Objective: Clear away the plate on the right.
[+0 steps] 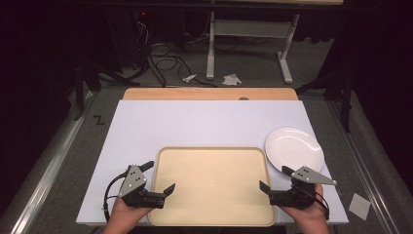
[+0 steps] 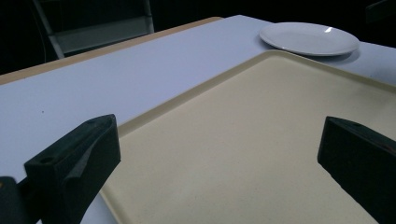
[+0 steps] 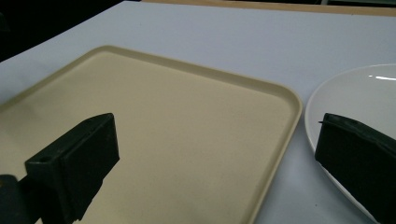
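a person's two hands reach in from the near edge of a white table [image 1: 204,122], each holding a black two-jaw gripper. the landmark here is a beige tray [image 1: 214,165], rectangular with rounded corners, lying flat on the table at its near middle.

the left gripper [image 1: 160,179] sits at the tray's near left corner. its jaws stand wide apart with nothing between them, one over the tray's left rim and the other over the table just outside it. in the left gripper view, the tray [image 2: 261,140] spreads out between the two jaws.

the right gripper [image 1: 275,179] sits at the tray's near right corner, mirrored to the left one. its jaws are also spread wide and hold nothing. in the right gripper view, one jaw hangs over the tray [image 3: 163,130] and the other over a white plate [image 3: 359,98].

the white plate [image 1: 294,148] rests on the table just beside the tray's far right corner, close to the rim, and is round and shallow.
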The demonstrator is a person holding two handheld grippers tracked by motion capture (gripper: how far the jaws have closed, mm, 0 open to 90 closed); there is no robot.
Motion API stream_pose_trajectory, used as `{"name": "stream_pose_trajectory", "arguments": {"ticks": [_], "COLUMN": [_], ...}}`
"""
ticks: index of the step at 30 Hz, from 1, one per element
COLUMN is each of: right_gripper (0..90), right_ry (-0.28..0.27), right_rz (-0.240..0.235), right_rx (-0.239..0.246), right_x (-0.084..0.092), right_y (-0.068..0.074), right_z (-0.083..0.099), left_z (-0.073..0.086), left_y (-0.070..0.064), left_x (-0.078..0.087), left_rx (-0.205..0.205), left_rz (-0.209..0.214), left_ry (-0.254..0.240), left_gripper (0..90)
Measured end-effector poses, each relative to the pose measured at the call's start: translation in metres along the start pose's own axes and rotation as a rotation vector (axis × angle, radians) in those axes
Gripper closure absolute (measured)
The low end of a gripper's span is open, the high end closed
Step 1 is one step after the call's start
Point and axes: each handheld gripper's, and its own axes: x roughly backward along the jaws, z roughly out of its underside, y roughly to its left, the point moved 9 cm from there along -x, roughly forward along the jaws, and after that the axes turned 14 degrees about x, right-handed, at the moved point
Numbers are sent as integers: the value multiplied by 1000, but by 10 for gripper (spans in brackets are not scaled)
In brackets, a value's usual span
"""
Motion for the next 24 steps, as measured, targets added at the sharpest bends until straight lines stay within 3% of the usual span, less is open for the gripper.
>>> {"name": "stream_pose_trajectory", "arguments": {"ticks": [24], "right_gripper": [3], "right_ry": [2], "right_rz": [12], "right_rx": [-10], "right_x": [0], "right_y": [-5], "right_z": [1], "left_z": [3], "left_y": [2], "left_x": [-2], "left_rx": [-5], "left_rz": [-12], "left_ry": [13], "left_gripper": [8]}}
